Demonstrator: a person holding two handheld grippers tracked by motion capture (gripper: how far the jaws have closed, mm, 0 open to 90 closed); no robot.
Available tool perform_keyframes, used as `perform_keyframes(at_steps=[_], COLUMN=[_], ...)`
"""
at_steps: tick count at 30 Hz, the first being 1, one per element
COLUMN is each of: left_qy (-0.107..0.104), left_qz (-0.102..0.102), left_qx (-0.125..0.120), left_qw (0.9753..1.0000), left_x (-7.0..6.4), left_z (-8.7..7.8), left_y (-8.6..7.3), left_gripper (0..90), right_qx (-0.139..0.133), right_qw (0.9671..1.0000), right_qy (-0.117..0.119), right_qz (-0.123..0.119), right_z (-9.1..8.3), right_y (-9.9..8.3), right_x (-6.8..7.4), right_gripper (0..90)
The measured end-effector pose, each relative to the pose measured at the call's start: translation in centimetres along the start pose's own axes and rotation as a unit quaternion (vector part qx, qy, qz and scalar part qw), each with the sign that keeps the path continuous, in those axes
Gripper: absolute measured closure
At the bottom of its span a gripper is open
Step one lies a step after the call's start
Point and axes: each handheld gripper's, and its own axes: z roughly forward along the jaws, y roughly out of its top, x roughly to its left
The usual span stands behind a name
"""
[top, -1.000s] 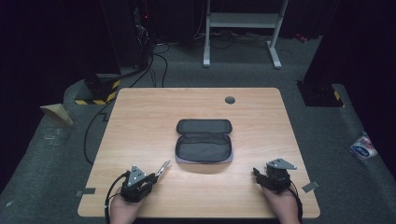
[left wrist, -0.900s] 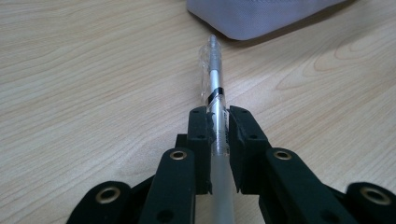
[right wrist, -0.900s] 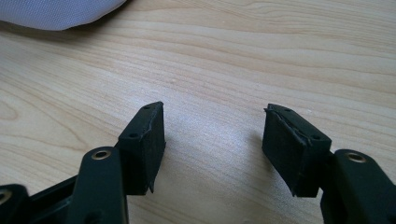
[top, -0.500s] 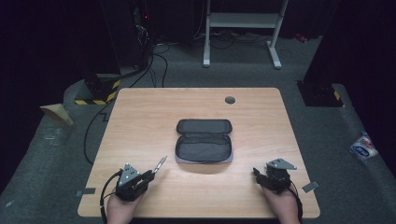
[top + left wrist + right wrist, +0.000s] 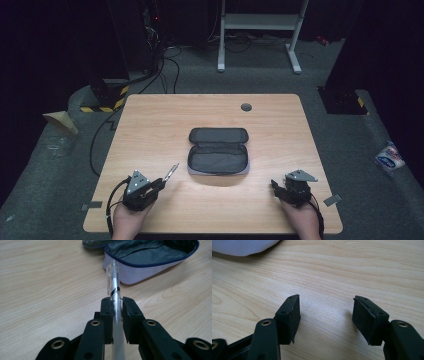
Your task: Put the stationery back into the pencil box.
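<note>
An open grey pencil case (image 5: 218,151) lies in the middle of the wooden table (image 5: 150,125), lid folded back. My left gripper (image 5: 159,183) sits near the table's front left, shut on a clear pen (image 5: 171,171) that points toward the case. In the left gripper view the pen (image 5: 113,282) sticks out between the jaws, its tip close to the case's rim (image 5: 150,263). My right gripper (image 5: 276,187) rests low at the front right, open, with nothing between its fingers (image 5: 289,317); the case's pale corner (image 5: 242,246) lies beyond.
A round dark grommet (image 5: 246,107) sits near the table's far edge. Cables (image 5: 155,70) and a white stand (image 5: 260,30) are on the floor behind. A white packet (image 5: 389,157) lies on the floor at the right.
My left gripper with the pen has drifted slightly left and back toward the front edge. The right gripper has stayed put.
</note>
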Motion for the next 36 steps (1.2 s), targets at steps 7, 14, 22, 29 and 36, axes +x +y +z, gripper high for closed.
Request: perform_keyframes(at_steps=[7,14,22,29,36], left_qy=[-0.014,-0.031,-0.048,-0.067,-0.078], left_qz=[0.017,0.024,0.03,0.045,0.06], left_qx=[-0.004,-0.005,-0.002,0.001,0.003], left_qw=[0.9998,0.9992,0.9984,0.9968,0.9952], left_x=[-0.8,-1.5,-2.0,-3.0,-3.8], left_z=[0.6,1.8,3.1,4.5,5.9], left_y=[2.1,3.8,5.4,7.3,9.4], left_gripper=[79.4,79.4,79.4,79.4,79.4], right_qx=[0.0,0.001,0.0,0.0,0.0], right_qw=[1.0,1.0,1.0,1.0,1.0], right_qy=[0.0,0.002,0.002,0.002,0.002], right_qz=[0.001,0.0,-0.001,-0.001,0.0], right_z=[0.0,0.0,0.0,0.0,0.0], right_y=[0.0,0.0,0.0,0.0,0.0], right_x=[0.0,0.1,0.1,0.1,0.1], right_gripper=[38.7,38.6,38.7,38.7,38.7])
